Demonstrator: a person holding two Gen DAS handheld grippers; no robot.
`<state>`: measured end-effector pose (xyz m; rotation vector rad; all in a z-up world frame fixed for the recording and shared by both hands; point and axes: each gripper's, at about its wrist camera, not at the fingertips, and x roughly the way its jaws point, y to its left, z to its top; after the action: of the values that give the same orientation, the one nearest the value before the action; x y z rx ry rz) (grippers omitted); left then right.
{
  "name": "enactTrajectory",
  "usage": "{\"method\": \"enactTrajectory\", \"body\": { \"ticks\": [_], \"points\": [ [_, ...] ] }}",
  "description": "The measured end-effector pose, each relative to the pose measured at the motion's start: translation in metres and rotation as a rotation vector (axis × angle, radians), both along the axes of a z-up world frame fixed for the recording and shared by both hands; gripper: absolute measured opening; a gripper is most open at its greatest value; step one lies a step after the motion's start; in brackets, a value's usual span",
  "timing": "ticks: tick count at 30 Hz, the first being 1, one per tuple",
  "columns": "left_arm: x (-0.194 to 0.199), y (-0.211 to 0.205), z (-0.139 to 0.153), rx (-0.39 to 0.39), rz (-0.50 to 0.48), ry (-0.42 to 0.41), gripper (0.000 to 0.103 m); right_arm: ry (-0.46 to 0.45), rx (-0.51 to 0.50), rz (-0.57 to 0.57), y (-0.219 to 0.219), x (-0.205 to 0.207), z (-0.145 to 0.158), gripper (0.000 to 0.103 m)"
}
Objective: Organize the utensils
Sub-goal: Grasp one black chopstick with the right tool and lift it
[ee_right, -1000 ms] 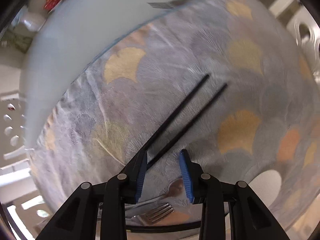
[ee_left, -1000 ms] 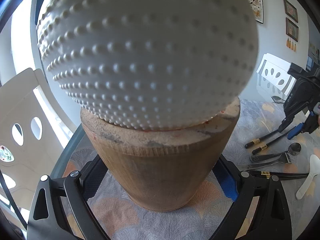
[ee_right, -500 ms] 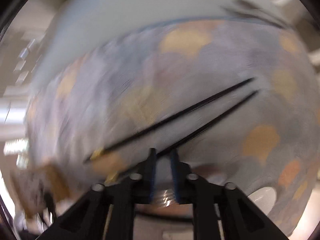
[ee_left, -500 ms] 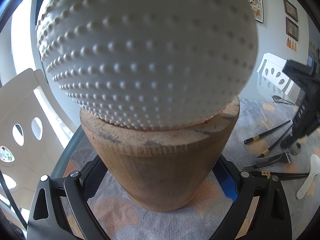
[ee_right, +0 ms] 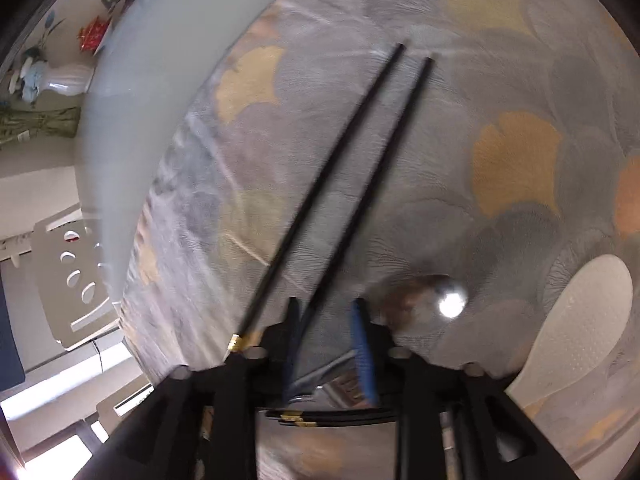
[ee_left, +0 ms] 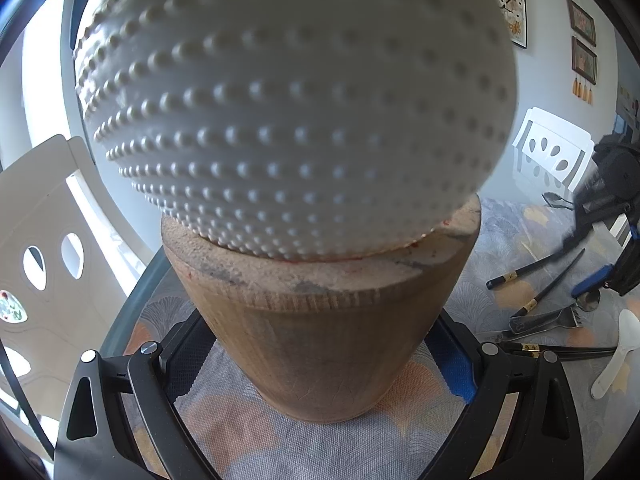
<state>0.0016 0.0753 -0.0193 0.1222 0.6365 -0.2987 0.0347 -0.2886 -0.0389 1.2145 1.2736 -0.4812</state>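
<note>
My left gripper (ee_left: 320, 364) is shut on the wooden base (ee_left: 320, 340) of a utensil holder topped by a white dotted globe (ee_left: 296, 108), which fills the left wrist view. Two black chopsticks (ee_right: 352, 168) lie side by side on the patterned cloth. My right gripper (ee_right: 326, 316) points down over their thick ends. Its jaws have just been opening; the right-hand chopstick runs between the blue pads (ee_right: 362, 344) without being pressed. The other chopstick's gold-banded end (ee_right: 237, 342) lies just outside the left finger. From the left wrist view, the right gripper (ee_left: 600, 280) hovers above those chopsticks (ee_left: 520, 272).
A metal spoon (ee_right: 450, 304), a white rice paddle (ee_right: 580, 320), another chopstick pair (ee_right: 332, 416) and a fork (ee_left: 552, 320) lie near the right gripper. A second spoon (ee_left: 556, 200) lies farther back. White chairs (ee_left: 552, 148) stand around the round table, whose edge (ee_right: 132, 92) curves past.
The right gripper closed around the chopstick ends half a second ago and now stands apart again; it swung and rolled, and the chopsticks shifted. The left gripper and holder stayed still.
</note>
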Motion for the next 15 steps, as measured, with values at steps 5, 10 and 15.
{"method": "enactTrajectory", "body": {
  "ticks": [5,10,15],
  "points": [
    [-0.002,0.002,-0.002,-0.007,-0.003,0.003,0.096,0.083,-0.117,-0.002,0.006,0.02,0.005,0.059],
    [-0.005,0.004,-0.004,-0.011,-0.006,0.004,0.096,0.137,-0.3,0.156,0.03,0.044,0.012,0.013],
    [-0.007,0.004,-0.005,-0.014,-0.007,0.006,0.096,0.062,-0.255,0.113,0.034,0.028,0.014,0.008]
  ]
}}
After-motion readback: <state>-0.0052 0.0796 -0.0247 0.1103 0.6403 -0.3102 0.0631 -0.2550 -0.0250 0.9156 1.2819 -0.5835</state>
